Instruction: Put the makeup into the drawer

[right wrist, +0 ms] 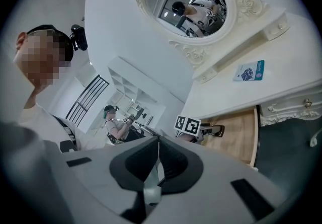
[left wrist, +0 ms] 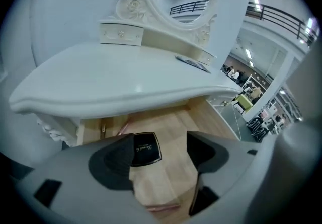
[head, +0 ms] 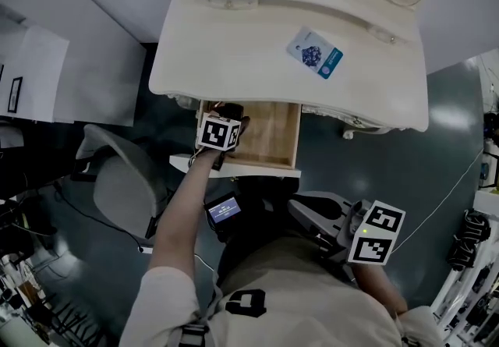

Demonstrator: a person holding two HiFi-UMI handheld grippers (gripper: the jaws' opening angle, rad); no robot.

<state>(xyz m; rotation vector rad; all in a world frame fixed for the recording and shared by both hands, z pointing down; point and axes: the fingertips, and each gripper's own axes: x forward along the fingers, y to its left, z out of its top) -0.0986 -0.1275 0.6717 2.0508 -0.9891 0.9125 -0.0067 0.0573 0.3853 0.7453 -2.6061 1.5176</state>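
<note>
White ornate dressing table point(head: 234, 49), its light wooden drawer point(head: 274, 139) open. I hold my left gripper point(left wrist: 168, 150) over it, 2 jaws wide apart, gripping nothing; the black square makeup compact point(left wrist: 147, 148) lies on the drawer floor. My right gripper point(right wrist: 157, 160) is closed, empty.

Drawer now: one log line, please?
left gripper open over drawer | black compact inside | right gripper shut, empty
</note>
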